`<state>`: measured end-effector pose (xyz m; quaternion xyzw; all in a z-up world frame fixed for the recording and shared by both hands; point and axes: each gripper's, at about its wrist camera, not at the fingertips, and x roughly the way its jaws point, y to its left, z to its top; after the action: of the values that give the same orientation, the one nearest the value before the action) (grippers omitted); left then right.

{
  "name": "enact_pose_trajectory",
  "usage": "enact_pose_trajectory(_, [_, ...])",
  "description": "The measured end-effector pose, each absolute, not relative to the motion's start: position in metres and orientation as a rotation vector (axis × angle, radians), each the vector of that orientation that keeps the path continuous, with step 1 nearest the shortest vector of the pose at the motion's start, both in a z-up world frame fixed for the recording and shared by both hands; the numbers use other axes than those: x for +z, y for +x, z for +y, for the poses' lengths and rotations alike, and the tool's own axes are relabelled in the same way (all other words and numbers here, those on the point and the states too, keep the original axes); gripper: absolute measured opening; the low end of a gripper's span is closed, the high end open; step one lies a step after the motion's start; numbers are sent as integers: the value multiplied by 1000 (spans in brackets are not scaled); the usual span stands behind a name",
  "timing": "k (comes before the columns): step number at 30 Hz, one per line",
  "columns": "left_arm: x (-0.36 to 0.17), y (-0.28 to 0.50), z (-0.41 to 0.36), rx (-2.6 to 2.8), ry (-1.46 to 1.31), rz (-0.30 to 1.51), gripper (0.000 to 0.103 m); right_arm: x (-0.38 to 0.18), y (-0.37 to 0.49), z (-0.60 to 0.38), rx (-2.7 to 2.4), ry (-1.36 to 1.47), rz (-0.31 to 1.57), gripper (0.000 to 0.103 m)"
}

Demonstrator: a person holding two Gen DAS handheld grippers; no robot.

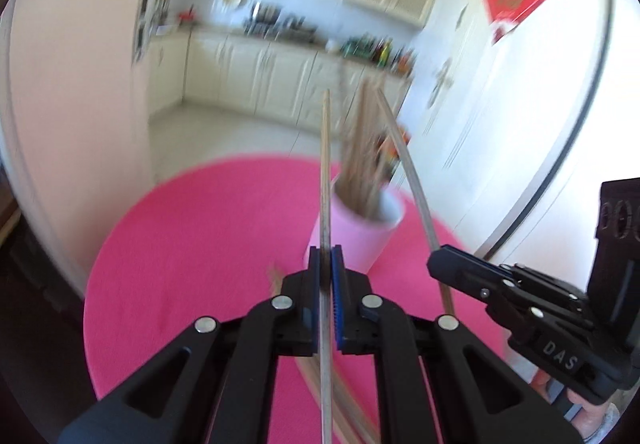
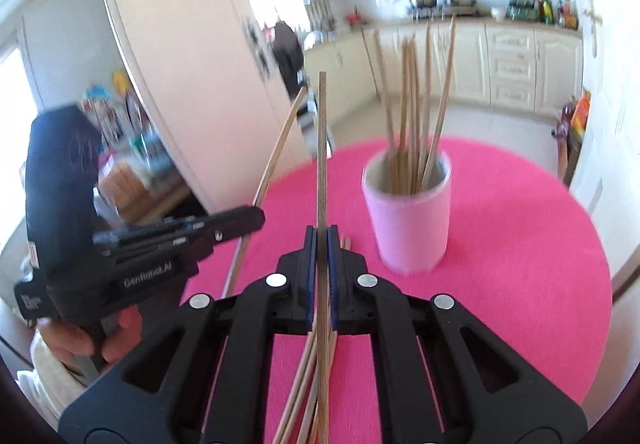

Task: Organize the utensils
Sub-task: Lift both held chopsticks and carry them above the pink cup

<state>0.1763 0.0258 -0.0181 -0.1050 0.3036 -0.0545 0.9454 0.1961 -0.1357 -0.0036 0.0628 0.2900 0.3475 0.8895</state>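
Observation:
A pale pink cup [image 1: 360, 240] [image 2: 412, 228] stands on the round pink table [image 1: 180, 264] [image 2: 520, 244] with several wooden chopsticks [image 2: 412, 104] upright in it. My left gripper [image 1: 326, 252] [image 2: 258, 218] is shut on one chopstick [image 1: 326, 164] [image 2: 280, 148], raised above the table left of the cup. Beside it, my right gripper [image 2: 321, 234] [image 1: 434, 264] is shut on another chopstick [image 2: 321, 144] [image 1: 412, 172], also lifted. Both sticks point up and away. A few loose chopsticks [image 2: 304, 384] [image 1: 348, 404] lie on the table under the grippers.
The table's round edge drops off close on both sides. A tall white cabinet or door [image 2: 180, 44] stands left of the table, and another white door [image 1: 500, 104] stands to the right. Kitchen cupboards and a cluttered counter [image 2: 480, 44] line the far wall. A hand [image 2: 80, 340] holds the left gripper.

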Motion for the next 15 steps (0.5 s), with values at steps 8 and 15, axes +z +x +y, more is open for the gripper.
enact_pose_trajectory(8, [16,185,-4,-187,-199,333,6,12,217,-164,671,257,358,6])
enact_pose_trajectory(15, [22,193,-19,-171,-222,142,6,10,239,-175,645,315,224,6])
